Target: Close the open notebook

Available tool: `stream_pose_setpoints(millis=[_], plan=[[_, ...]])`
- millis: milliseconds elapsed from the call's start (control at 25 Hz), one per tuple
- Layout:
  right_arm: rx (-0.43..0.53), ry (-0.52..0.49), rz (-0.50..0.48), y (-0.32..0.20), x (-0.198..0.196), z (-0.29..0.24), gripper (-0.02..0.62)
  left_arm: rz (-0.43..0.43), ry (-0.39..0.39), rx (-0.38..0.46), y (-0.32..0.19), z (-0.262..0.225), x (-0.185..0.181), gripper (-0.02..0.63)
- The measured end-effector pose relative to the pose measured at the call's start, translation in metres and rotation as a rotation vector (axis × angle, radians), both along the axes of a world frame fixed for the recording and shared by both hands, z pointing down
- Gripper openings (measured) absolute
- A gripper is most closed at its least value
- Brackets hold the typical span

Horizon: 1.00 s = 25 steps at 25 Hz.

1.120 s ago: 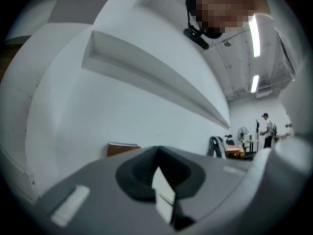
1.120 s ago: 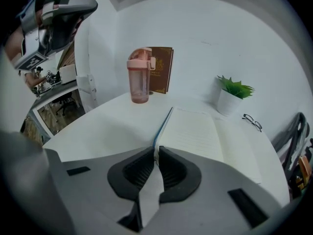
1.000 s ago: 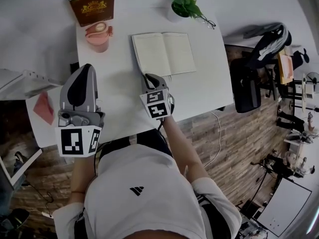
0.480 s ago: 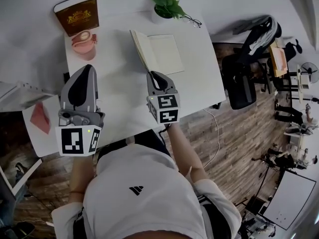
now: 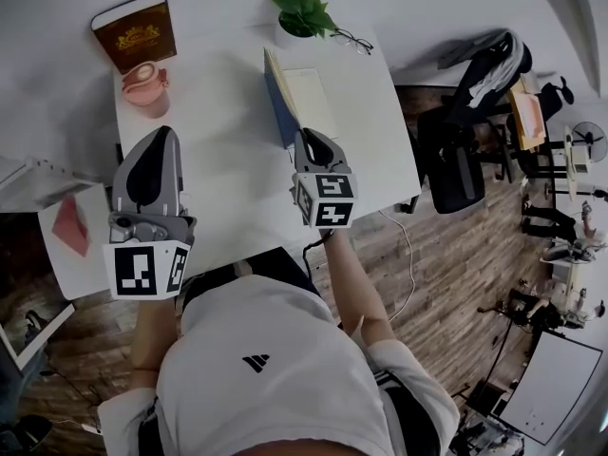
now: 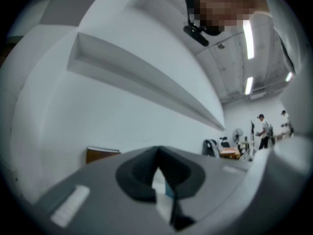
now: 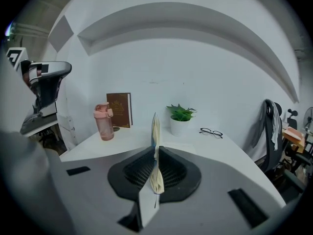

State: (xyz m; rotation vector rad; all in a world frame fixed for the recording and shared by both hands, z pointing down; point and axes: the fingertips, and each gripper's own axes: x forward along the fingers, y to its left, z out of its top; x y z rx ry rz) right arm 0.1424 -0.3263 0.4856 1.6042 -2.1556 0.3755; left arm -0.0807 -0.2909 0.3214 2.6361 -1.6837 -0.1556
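The right gripper (image 5: 309, 141) is clamped on the left half of the notebook (image 5: 306, 98), which sits toward the far side of the white table (image 5: 218, 150). Its jaws pinch the near edge of the blue cover together with a sheaf of cream pages. They hold these on edge, roughly upright, with the blue side facing left. The right half of the notebook lies flat on the table, page up, so the notebook is about half closed.

The left gripper (image 5: 160, 136) hangs over the left part of the table, well apart from the notebook. Its jaws are together, with nothing between them.

At the far left corner a brown book (image 5: 135, 28) stands upright, and a pink bottle (image 5: 144, 85) stands just beside it on the near side. A potted plant (image 5: 302, 15) sits at the far edge, just beyond the notebook, with glasses (image 5: 350, 38) to its right. A chair (image 5: 470, 112) draped with dark clothes stands right of the table.
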Motion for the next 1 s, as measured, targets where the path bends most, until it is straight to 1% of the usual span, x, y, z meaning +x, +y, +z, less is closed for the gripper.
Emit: stream_pose_setpoints(millis=[240, 480, 760, 1000], plan=[[-0.004, -0.015, 0.032, -0.009, 0.033, 0.003, 0.025, -0.032, -0.015, -0.004, 0.007, -0.002, 0.012, 0.009], [-0.028, -0.042, 0.05, -0.016, 0.061, 0.013, 0.025, -0.072, -0.029, -0.001, 0.014, -0.004, 0.027, 0.009], [-0.067, -0.094, 0.066, -0.022, 0.089, 0.03, 0.026, -0.115, -0.042, -0.003, 0.024, -0.004, 0.046, 0.009], [-0.122, -0.166, 0.1, -0.026, 0.111, 0.051, 0.028, -0.156, -0.058, -0.009, 0.032, -0.002, 0.059, 0.009]])
